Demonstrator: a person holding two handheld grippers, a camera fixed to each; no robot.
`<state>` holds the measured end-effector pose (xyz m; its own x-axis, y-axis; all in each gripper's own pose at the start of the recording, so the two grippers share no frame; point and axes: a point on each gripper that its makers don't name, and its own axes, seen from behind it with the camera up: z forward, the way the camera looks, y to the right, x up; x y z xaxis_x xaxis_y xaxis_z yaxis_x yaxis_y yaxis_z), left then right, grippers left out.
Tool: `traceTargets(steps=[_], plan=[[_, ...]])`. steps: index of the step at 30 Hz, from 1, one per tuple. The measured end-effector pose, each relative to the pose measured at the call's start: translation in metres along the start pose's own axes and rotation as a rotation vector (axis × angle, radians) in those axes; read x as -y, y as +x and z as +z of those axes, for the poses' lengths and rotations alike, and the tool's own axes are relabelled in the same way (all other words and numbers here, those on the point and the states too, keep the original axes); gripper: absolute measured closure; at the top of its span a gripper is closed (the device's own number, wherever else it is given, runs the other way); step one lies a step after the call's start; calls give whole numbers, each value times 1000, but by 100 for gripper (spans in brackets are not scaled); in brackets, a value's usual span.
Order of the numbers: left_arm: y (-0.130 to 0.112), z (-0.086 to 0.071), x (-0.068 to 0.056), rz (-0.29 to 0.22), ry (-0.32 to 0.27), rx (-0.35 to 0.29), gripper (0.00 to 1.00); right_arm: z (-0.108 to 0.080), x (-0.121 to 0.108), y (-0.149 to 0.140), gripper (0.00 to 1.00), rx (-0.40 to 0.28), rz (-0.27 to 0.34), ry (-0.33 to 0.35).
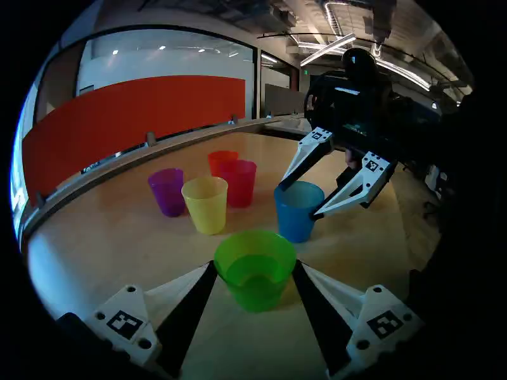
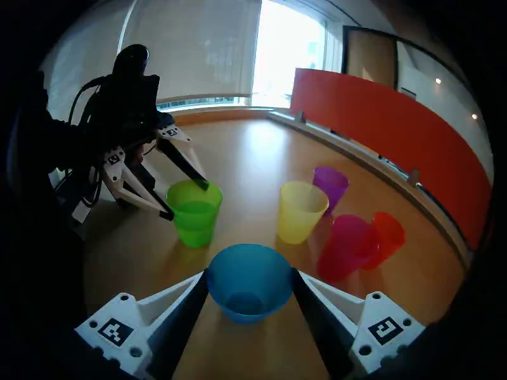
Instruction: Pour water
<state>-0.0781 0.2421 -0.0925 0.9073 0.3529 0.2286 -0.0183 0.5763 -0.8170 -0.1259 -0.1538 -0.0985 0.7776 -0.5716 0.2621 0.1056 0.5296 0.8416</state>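
gripping a cup in each tool, a person is set to pour water at a wooden table (image 1: pixel 114 253). at the bottom centre of the left gripper view, the left gripper (image 1: pixel 255 266) has its jaws closed part way around a green cup (image 1: pixel 255 285), with one finger pressed on each side. a darker band in the lower half of the green cup looks like water. at centre right of that view, the right gripper (image 1: pixel 296 201) clasps a blue cup (image 1: pixel 295 225) the same way, both fingers touching its wall. in the right gripper view the blue cup sits at the bottom centre and looks almost empty, though a thin layer of water cannot be ruled out. both cups seem to stand on the table, near each other but apart. left of centre in the left gripper view, a yellow cup (image 1: pixel 205 204), a purple cup (image 1: pixel 167 191), a pink cup (image 1: pixel 241 182) and an orange cup (image 1: pixel 220 158) stand bunched together.

the step in hand appears to be lifting the green cup to pour. to do it well, grip firmly but lightly, since thin plastic may buckle. raise the green cup above the blue rim, bring its lip over the opening and tilt slowly. hold the blue cup steady and upright.
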Motion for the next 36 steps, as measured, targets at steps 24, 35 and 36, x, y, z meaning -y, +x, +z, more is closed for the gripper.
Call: traceTargets(steps=[24,35,36], plan=[[-6,-4,-3,9,27,-10,12,-2,3,-10,2,23,21,-15],[-9,-5,-5,6,20,2,11,-5,1,-19,0,35,34,-25],[-9,-5,-5,6,19,4,11,-5,2,-20,0,37,35,-26]])
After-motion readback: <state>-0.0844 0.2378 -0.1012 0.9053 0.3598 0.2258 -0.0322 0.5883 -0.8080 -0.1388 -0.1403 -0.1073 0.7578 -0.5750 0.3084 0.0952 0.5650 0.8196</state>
